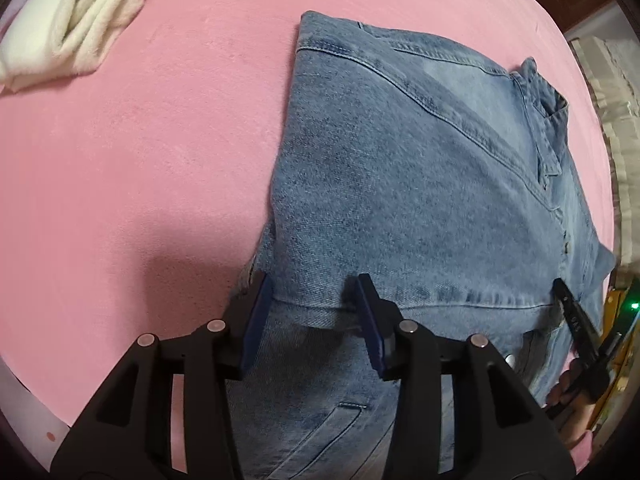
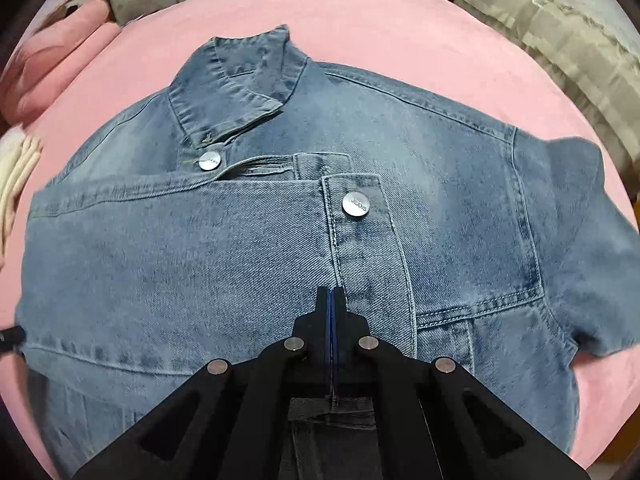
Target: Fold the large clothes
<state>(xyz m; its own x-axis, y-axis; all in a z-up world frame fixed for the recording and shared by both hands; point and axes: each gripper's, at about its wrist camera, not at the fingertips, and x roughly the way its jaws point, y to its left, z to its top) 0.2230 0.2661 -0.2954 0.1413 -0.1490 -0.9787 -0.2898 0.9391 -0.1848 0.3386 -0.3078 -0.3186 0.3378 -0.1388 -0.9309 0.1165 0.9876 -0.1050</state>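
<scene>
Left claw (image 1: pixel 312 288) gapes over denim jacket (image 1: pixel 400 180); white towel (image 1: pixel 68 20) lies apart.

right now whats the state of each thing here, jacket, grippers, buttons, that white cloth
denim jacket: lying flat on the pink bedspread, partly folded
left gripper: open, over the jacket's edge
right gripper: shut, at the front placket
collar button: fastened
collar: folded down
white cloth: folded, lying apart from the jacket

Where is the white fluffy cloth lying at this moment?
In the left wrist view, the white fluffy folded cloth lies at the far left corner of the pink bed cover, apart from the blue denim jacket to its right.
</scene>
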